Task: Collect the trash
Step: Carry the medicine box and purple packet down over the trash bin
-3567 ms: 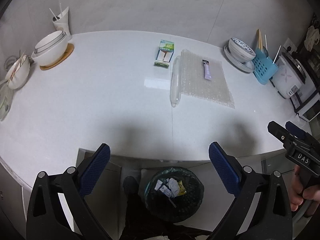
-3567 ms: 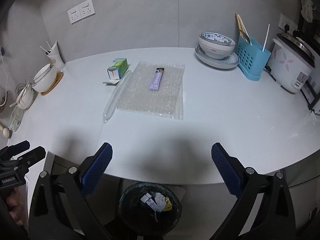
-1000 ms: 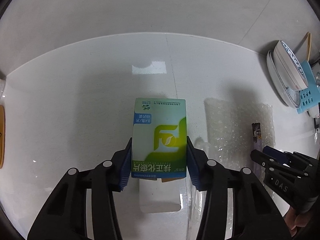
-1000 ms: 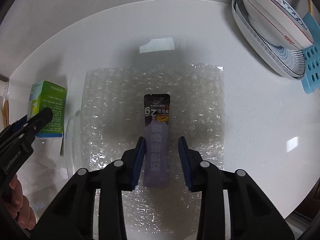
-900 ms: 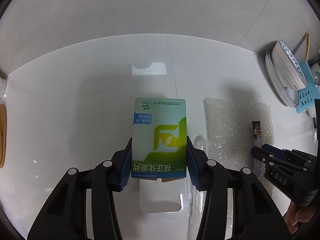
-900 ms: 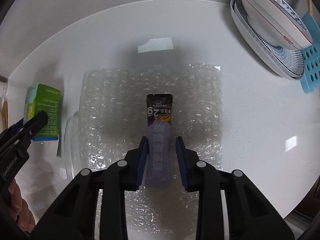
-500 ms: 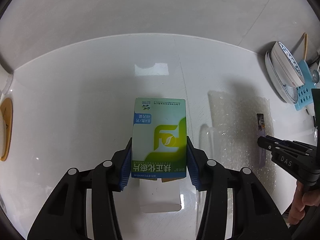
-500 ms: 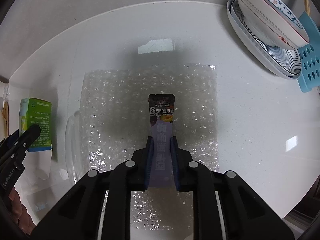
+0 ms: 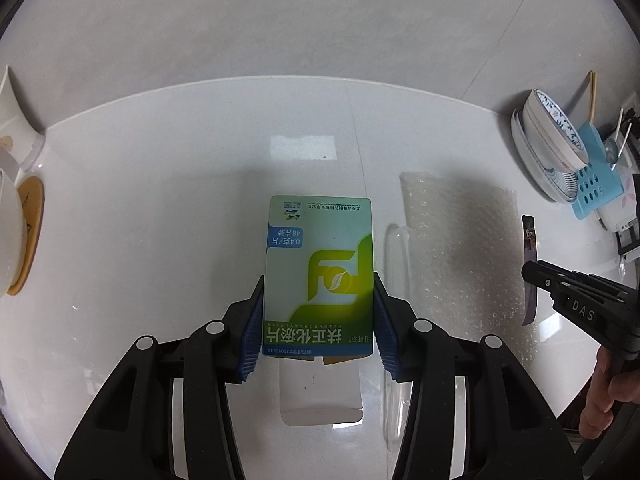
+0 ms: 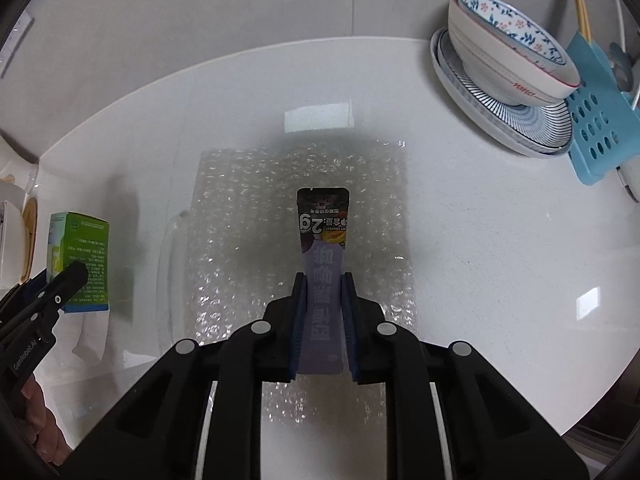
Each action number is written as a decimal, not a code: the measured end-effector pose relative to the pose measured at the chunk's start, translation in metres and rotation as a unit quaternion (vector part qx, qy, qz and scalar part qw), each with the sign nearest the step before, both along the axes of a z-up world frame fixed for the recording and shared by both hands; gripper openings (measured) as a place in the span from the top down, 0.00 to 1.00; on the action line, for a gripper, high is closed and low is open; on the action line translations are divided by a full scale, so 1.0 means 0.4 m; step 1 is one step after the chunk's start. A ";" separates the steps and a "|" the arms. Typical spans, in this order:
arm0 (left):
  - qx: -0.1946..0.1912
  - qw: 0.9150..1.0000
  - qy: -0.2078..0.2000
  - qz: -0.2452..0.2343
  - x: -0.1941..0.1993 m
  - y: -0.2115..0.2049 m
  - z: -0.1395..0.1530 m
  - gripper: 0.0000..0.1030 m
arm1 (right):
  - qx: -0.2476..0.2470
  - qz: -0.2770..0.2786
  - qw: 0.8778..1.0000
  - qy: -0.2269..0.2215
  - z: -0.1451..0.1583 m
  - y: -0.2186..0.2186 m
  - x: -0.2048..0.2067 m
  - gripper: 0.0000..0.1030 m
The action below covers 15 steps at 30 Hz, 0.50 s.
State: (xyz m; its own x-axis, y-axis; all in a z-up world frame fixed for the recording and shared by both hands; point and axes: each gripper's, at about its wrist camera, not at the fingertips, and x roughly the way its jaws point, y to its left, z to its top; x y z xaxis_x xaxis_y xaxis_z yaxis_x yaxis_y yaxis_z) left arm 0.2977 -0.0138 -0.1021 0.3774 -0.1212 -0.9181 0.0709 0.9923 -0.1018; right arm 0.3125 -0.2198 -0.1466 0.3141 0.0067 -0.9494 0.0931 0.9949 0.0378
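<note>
My left gripper [image 9: 318,292] is shut on a green and white medicine box [image 9: 319,276] and holds it above the white counter [image 9: 160,208], its open flap hanging below. The box also shows in the right wrist view [image 10: 80,258]. My right gripper [image 10: 323,284] is shut on a purple snack sachet [image 10: 323,248] and holds it above a sheet of bubble wrap [image 10: 256,216]. The sachet [image 9: 529,272] and the right gripper [image 9: 532,272] also show in the left wrist view, right of the bubble wrap [image 9: 460,248].
A clear plastic tube [image 9: 396,264] lies along the bubble wrap's left edge. Stacked bowls and plates [image 10: 508,80] and a blue utensil rack [image 10: 600,120] stand at the right. A bowl on a wooden coaster [image 9: 24,236] is at the left. The wall is behind.
My right gripper has closed on the sachet and lifted it off the bubble wrap. My left gripper has risen and drawn back with the box, so the counter looks farther away.
</note>
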 end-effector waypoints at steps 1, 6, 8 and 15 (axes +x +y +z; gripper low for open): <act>-0.002 1.000 -0.002 0.000 -0.008 0.000 0.005 0.55 | 0.000 0.001 1.000 -0.003 0.013 -0.004 -0.010 0.84; -0.007 1.000 -0.007 0.001 -0.057 0.001 0.025 0.55 | 0.004 0.007 1.000 -0.021 0.059 -0.012 -0.081 0.84; -0.008 1.000 -0.007 0.001 -0.076 -0.002 0.029 0.55 | 0.004 0.010 1.000 -0.028 0.071 -0.018 -0.109 0.84; -0.003 1.000 -0.014 -0.010 -0.155 -0.024 0.048 0.55 | -0.007 0.013 0.999 -0.049 0.102 -0.026 -0.178 0.84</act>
State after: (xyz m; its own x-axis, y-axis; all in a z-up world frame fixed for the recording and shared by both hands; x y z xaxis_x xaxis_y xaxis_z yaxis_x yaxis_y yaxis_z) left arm 0.2358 -0.0235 -0.0829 0.4010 -0.1340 -0.9062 0.0942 0.9900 -0.1047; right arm 0.2412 -0.2301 -0.1058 0.4051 0.0037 -0.9143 0.0628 0.9975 0.0319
